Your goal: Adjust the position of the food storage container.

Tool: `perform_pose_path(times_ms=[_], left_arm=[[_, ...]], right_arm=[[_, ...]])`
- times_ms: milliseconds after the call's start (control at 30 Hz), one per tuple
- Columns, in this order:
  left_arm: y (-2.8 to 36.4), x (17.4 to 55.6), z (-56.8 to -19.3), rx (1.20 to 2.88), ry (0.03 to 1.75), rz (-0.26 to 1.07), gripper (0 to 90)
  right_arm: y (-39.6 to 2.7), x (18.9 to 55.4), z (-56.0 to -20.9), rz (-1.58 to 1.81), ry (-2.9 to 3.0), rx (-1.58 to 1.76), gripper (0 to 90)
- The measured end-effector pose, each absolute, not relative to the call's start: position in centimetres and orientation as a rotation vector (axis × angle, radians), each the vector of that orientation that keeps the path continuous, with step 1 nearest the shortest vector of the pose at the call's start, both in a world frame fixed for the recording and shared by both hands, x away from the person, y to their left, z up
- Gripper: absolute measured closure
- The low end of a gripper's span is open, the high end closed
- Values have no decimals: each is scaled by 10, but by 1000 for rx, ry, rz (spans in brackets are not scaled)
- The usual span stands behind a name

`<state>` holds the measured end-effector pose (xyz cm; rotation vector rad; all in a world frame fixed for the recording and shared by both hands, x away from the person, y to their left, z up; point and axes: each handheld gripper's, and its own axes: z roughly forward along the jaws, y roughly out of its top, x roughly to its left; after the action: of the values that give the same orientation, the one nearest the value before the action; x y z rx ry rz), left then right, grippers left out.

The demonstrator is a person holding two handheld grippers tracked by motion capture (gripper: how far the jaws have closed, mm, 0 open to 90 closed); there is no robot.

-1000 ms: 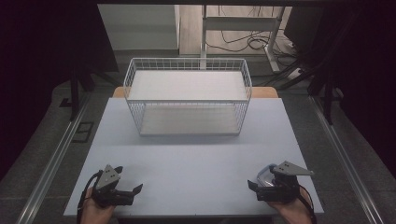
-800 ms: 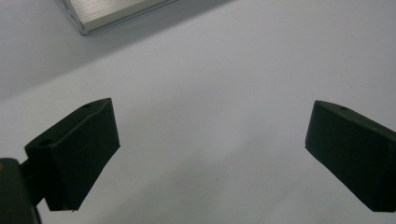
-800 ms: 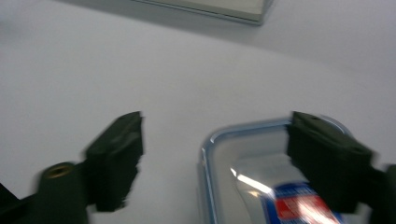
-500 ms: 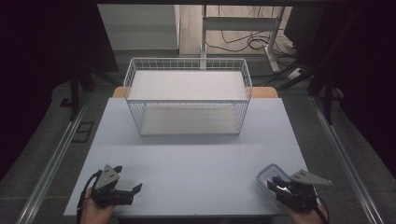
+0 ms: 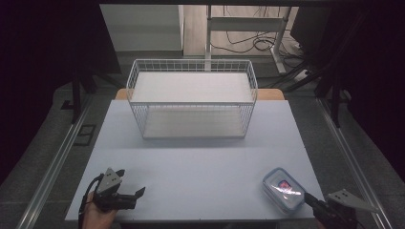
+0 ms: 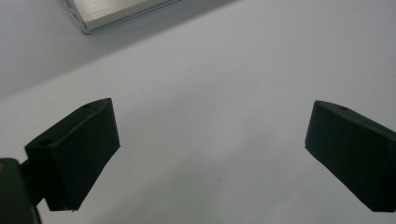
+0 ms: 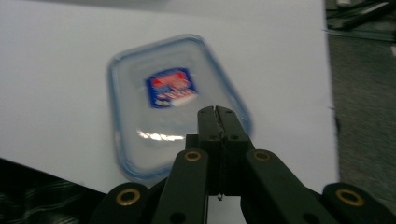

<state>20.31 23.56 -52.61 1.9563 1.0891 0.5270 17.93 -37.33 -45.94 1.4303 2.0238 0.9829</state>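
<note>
Nearest the person, the right gripper [image 5: 313, 204] sat at the bottom right corner of the table [image 5: 200, 167]. Its two black fingers [image 7: 218, 121] had just been closing and were now pressed tight together. Nothing was between them. In the right gripper view the tips pointed at the near end of the box and were apart from it.

The left gripper [image 5: 136, 194] sat at the bottom left, in the person's hand. Its fingers [image 6: 77, 149] were spread wide, with only bare table between them. It held nothing.

Just past the right gripper lay a small see-through box [image 5: 283, 189] with a blue rim. It was flat on the table near the right edge, with its lid on. A red and blue sticker [image 7: 170, 87] showed on top. No gripper touched it.

Farther back, in the middle of the table, stood a white wire basket [image 5: 192, 98]. There was nothing in it. It was well apart from the box.

It looked like the job had hardly begun. The box was out on the table, but it was not picked up yet. If it was meant to go in the basket, then the grabbing, the carrying and the putting down were all left to do.
</note>
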Motion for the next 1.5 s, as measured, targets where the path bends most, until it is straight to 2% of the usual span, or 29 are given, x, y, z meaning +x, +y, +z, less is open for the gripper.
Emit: perform_pose_path(times_ms=[600,1133,1500], left_arm=[[236,204,-527,1955,1088,519,24],[237,207,-527,1950,1091,509,26],[236,206,-527,1954,1085,507,28]], right_arm=[[-376,187,-479,912,2005,1498,893],[-337,244,-483,955,2050,1476,893],[-308,265,-485,988,2114,1430,893]])
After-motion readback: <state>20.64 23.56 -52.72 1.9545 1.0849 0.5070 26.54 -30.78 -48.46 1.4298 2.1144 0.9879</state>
